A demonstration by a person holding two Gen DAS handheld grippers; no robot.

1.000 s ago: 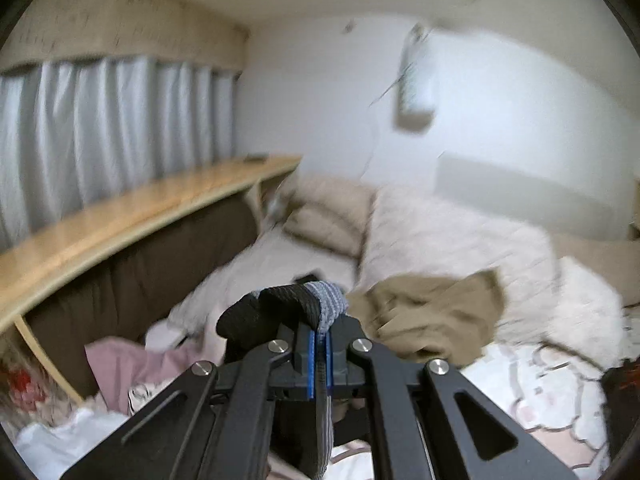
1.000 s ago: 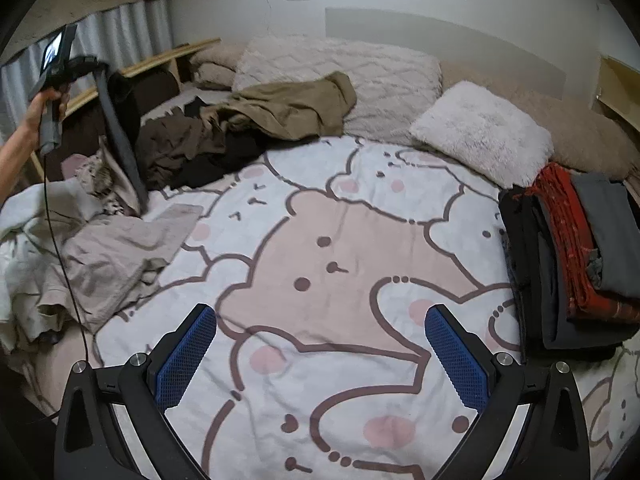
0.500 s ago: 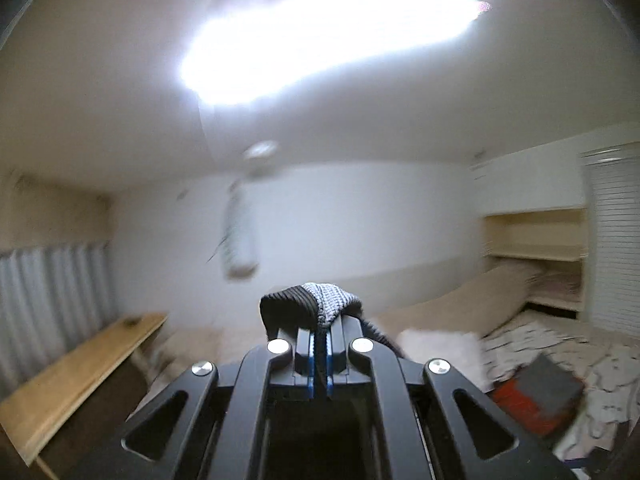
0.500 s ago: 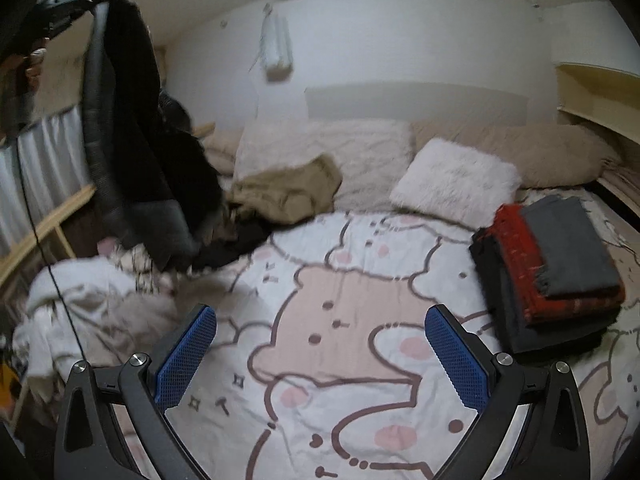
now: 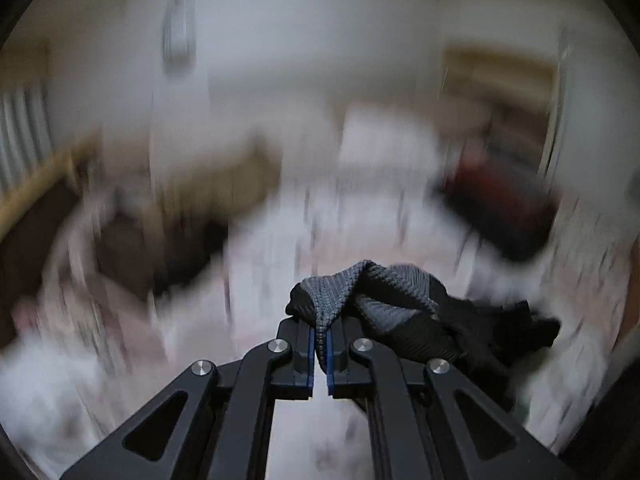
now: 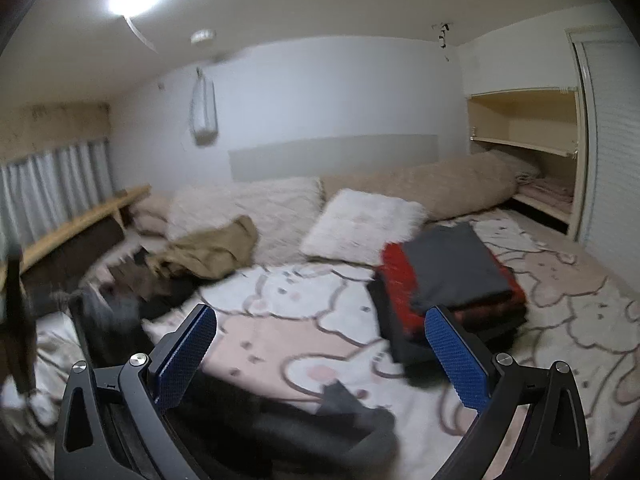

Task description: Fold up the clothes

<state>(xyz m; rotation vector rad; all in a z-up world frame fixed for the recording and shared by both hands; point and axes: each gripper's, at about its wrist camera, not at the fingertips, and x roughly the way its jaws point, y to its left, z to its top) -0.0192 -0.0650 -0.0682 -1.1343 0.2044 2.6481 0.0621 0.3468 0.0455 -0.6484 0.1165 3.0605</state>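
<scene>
My left gripper (image 5: 319,344) is shut on the ribbed grey edge of a black and grey knit garment (image 5: 400,312), which trails off to the right; the background is motion-blurred. In the right wrist view the same dark garment (image 6: 312,420) lies blurred across the bear-print bedspread (image 6: 304,344), just ahead of my right gripper (image 6: 320,352), which is open and empty above the bed.
A folded stack of grey, red and black clothes (image 6: 452,288) sits on the right of the bed. A heap of unfolded clothes with an olive garment (image 6: 212,252) lies at the back left. Pillows (image 6: 360,224) line the headboard; a wooden ledge (image 6: 80,220) runs left.
My left gripper swung the dark garment up high and then down onto the bed in front of the right gripper. The right gripper tilted upward and stayed open.
</scene>
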